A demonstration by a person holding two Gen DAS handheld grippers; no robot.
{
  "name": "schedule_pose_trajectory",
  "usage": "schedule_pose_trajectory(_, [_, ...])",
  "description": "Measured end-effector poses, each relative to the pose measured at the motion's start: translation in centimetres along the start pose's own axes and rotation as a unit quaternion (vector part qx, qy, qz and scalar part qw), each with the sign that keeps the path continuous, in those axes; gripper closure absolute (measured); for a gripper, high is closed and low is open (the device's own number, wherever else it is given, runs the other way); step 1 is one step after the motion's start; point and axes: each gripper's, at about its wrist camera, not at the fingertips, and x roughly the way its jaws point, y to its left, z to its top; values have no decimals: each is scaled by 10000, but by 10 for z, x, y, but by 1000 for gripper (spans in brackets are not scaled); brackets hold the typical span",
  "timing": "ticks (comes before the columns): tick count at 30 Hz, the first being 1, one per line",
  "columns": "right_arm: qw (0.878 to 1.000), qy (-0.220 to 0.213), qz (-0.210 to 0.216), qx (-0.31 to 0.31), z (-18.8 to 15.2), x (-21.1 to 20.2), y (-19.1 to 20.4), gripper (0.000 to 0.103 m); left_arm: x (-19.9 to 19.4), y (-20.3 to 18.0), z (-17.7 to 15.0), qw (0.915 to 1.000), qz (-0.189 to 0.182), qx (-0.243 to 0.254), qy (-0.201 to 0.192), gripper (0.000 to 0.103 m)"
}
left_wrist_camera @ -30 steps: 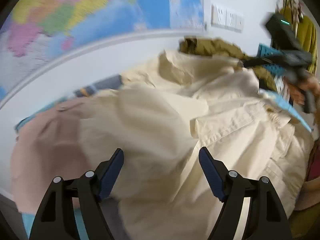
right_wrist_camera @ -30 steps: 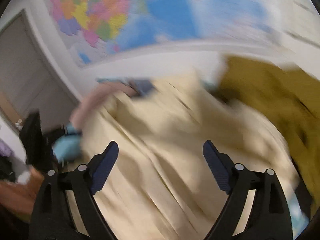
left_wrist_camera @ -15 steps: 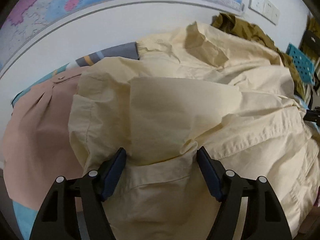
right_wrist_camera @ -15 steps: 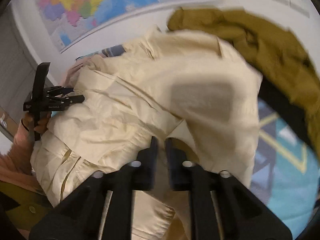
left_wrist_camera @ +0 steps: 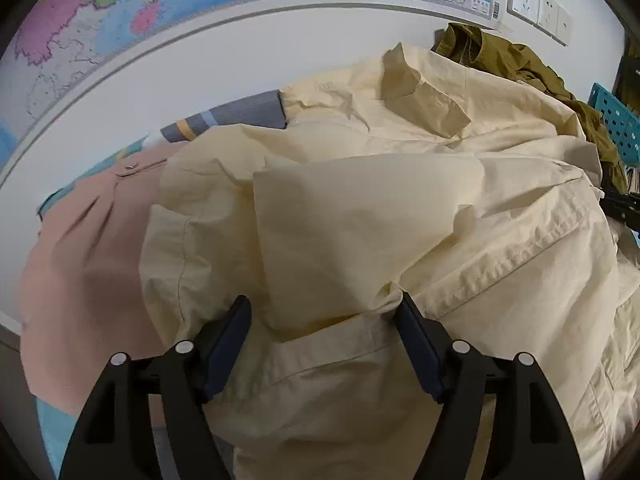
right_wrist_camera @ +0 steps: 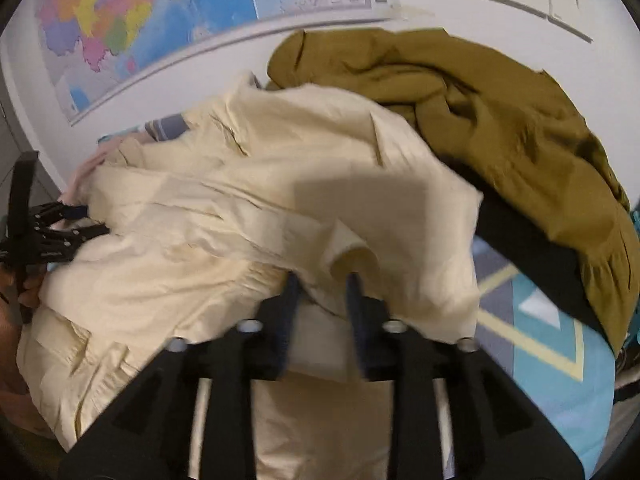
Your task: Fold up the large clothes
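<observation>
Cream cotton shirt lies crumpled on the bed, beside an olive garment and over a pink one. The left gripper stands wide, a fold between its jaws but not pinched. The right gripper has just been opening, cloth still between its jaws. I think the fold may slip and collapse if both release now
</observation>
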Motion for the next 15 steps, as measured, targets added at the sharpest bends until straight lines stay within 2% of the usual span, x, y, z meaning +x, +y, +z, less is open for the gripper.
schedule_pose_trajectory(1, [9999,-148,-3,68,0,-10,-2,50,-6,1,-1,10000,63,-26,-50,31])
schedule_pose_trajectory(4, [9974,-637,255,235,-1,-45,-2,35,-27,2,-6,9995,127,-8,-305,32])
schedule_pose_trajectory(7, [9933,-865,757,85,0,-62,12,34,-55,-1,-16,9977,-181,108,-640,32])
schedule_pose_trajectory(10, [9925,-640,977,-365,0,-50,40,36,-57,-15,-26,9966,-468,361,-581,32])
schedule_pose_trajectory(12, [9934,-315,951,-556,0,-28,49,37,-43,-25,-30,9975,-351,499,-348,31])
schedule_pose_trajectory(15, [9956,324,803,-370,-6,16,41,44,-13,-31,-32,9988,-142,454,63,25])
